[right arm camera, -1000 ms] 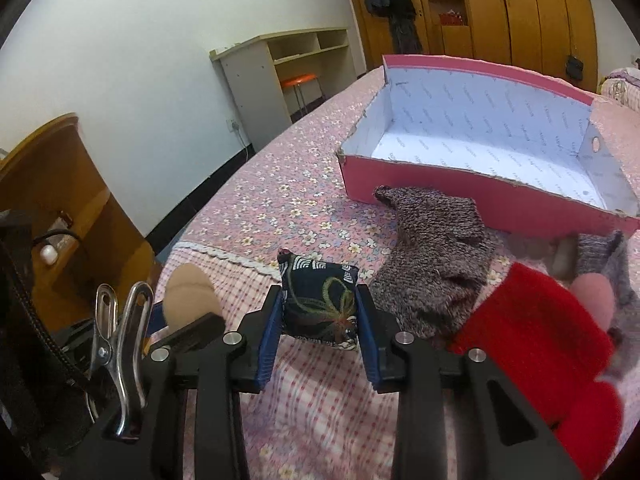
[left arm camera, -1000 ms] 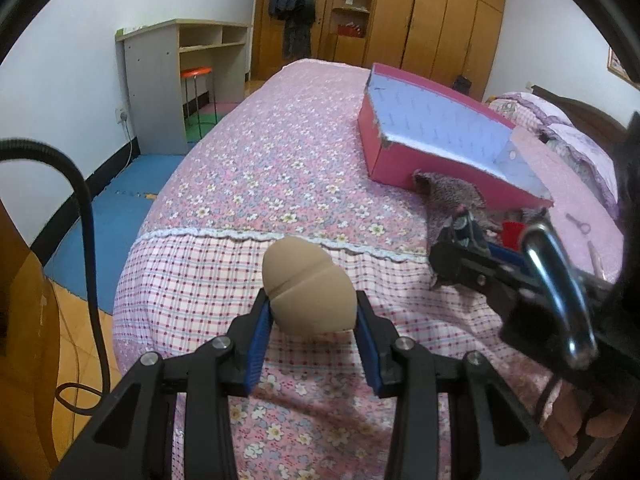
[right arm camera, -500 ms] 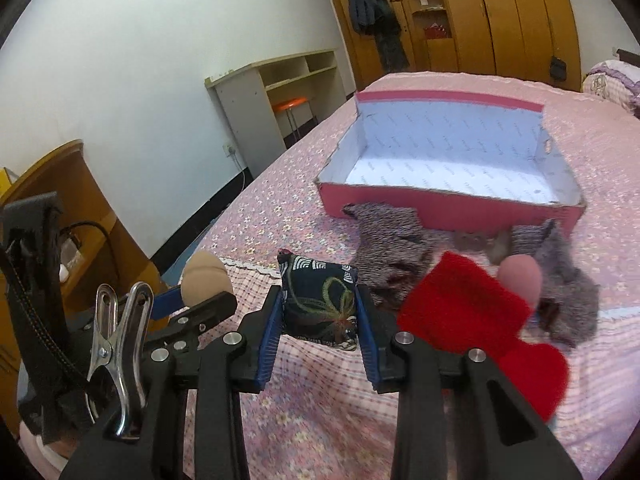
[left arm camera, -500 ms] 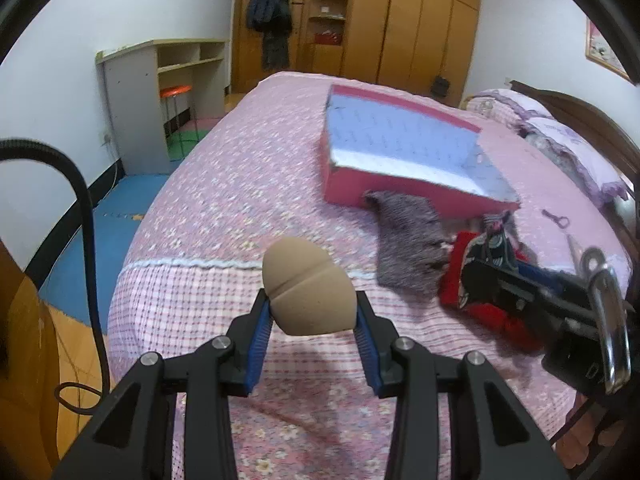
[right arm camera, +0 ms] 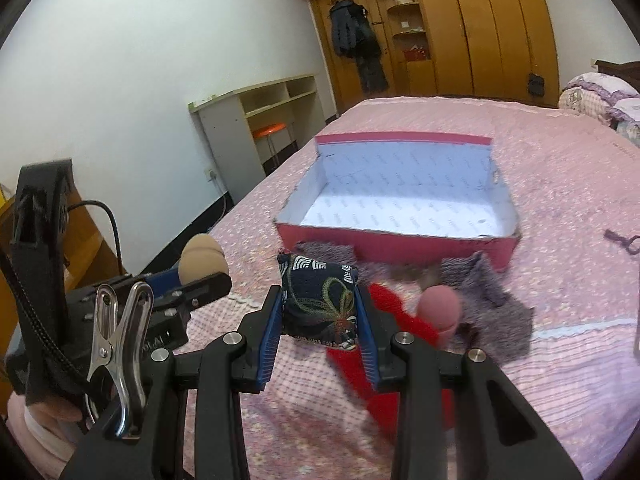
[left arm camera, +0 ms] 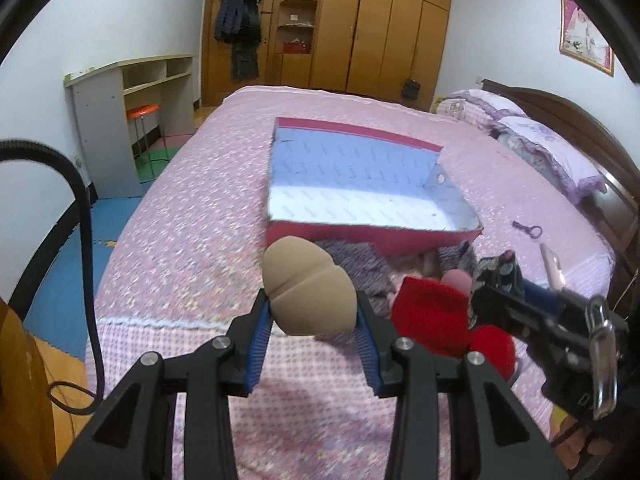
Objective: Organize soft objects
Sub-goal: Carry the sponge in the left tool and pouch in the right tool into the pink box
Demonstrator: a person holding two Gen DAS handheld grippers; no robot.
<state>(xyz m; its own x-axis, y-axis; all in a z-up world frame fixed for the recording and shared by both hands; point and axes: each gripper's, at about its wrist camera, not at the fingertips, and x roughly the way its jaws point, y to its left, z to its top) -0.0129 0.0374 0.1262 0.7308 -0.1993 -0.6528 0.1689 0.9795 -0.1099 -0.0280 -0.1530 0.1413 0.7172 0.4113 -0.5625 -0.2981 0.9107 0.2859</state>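
My left gripper (left arm camera: 314,326) is shut on a tan egg-shaped sponge (left arm camera: 306,286) and holds it above the bed. My right gripper (right arm camera: 318,320) is shut on a dark patterned fabric bag (right arm camera: 318,306). Both hang in front of an open pink box (left arm camera: 372,236) with a white inside, which lies on the pink floral bedspread (left arm camera: 192,240). Between the grippers and the box lie a red sock (right arm camera: 396,320), a pink sponge (right arm camera: 440,308) and grey knitted socks (right arm camera: 492,288). In the right wrist view the left gripper (right arm camera: 204,276) with its tan sponge (right arm camera: 202,258) shows at the left.
A white desk (left arm camera: 104,116) with an orange stool (left arm camera: 142,114) stands by the left wall. Wooden wardrobes (left arm camera: 380,32) fill the far wall, with pillows (left arm camera: 552,152) at the right. A small key-like thing (left arm camera: 528,230) lies right of the box. Blue floor mats (left arm camera: 60,264) lie beside the bed.
Both grippers have risen and swung toward the box with their loads still gripped. The inside of the box now shows from above, and the socks have come closer below the grippers.
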